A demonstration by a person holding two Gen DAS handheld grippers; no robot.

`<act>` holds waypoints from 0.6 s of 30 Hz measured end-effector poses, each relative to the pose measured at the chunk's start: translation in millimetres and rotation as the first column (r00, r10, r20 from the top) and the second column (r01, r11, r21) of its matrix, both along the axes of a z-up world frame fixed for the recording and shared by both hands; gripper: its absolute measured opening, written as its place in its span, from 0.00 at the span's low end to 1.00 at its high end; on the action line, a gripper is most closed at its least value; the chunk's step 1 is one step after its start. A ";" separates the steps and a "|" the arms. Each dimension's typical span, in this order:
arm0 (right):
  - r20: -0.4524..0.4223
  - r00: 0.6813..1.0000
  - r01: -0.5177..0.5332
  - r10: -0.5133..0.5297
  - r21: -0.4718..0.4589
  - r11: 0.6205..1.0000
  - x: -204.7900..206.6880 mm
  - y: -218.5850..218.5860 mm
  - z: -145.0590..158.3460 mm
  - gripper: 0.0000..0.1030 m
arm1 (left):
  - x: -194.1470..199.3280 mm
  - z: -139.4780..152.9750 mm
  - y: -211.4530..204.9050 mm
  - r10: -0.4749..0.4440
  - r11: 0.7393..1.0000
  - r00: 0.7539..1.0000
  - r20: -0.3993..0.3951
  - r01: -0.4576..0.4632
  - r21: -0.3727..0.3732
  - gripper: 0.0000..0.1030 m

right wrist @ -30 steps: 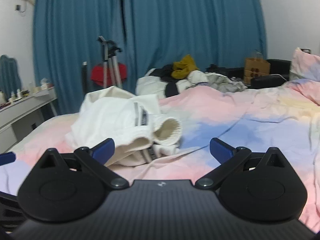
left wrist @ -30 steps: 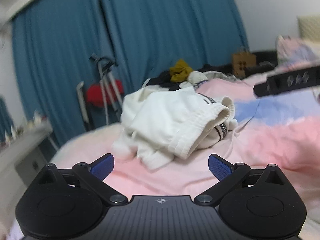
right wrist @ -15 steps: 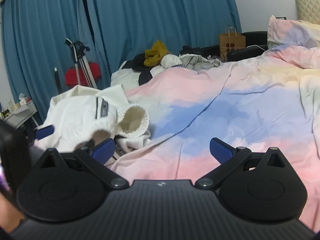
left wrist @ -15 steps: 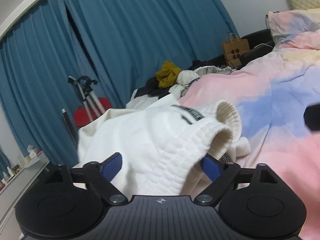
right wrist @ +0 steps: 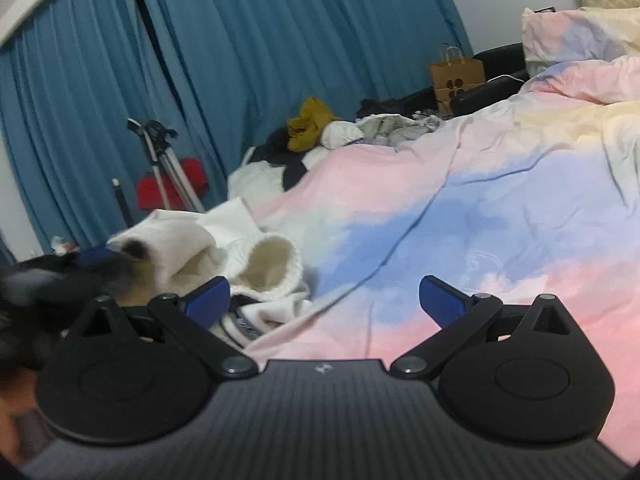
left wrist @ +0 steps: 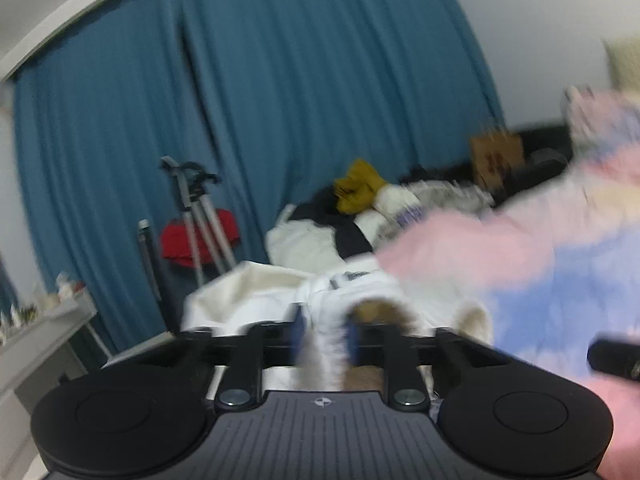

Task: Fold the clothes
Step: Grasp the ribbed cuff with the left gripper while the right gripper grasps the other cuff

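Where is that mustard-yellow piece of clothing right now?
The mustard-yellow garment sits on top of the far clothes pile at the bed's far edge, before the blue curtain, left of the brown paper bag.

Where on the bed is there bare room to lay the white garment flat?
The widest free patch is the pink and blue duvet, between the crumpled white ribbed-cuff garment and the pastel pillow. The far edge is crowded by a heap of mixed clothes. The left gripper pinches the garment; the right gripper has its jaws open.
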State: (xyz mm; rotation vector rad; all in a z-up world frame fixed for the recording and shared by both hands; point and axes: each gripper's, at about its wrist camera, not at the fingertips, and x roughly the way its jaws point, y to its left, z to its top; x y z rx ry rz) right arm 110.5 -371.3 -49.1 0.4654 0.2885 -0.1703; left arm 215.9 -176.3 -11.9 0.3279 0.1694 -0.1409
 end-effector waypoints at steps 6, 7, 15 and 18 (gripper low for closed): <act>0.042 0.995 -0.088 0.089 -0.038 0.995 -8.2 16.9 9.6 1.00 | -39.0 67.6 102.2 0.058 0.976 0.998 0.026 -0.051 -0.212 0.09; 0.048 0.993 -0.104 0.106 -0.046 0.994 -10.4 20.2 11.5 1.00 | -46.8 76.8 120.8 0.072 0.967 0.997 0.029 -0.063 -0.249 0.09; -0.014 0.975 -0.220 0.220 -0.072 0.973 -18.8 47.4 12.3 0.98 | -59.1 71.9 232.9 0.175 0.895 0.980 -0.091 -0.197 -0.400 0.09; -0.070 0.961 -0.273 0.268 -0.079 0.959 -19.9 60.1 6.2 0.93 | -53.8 50.7 264.2 0.200 0.873 0.968 -0.153 -0.247 -0.421 0.10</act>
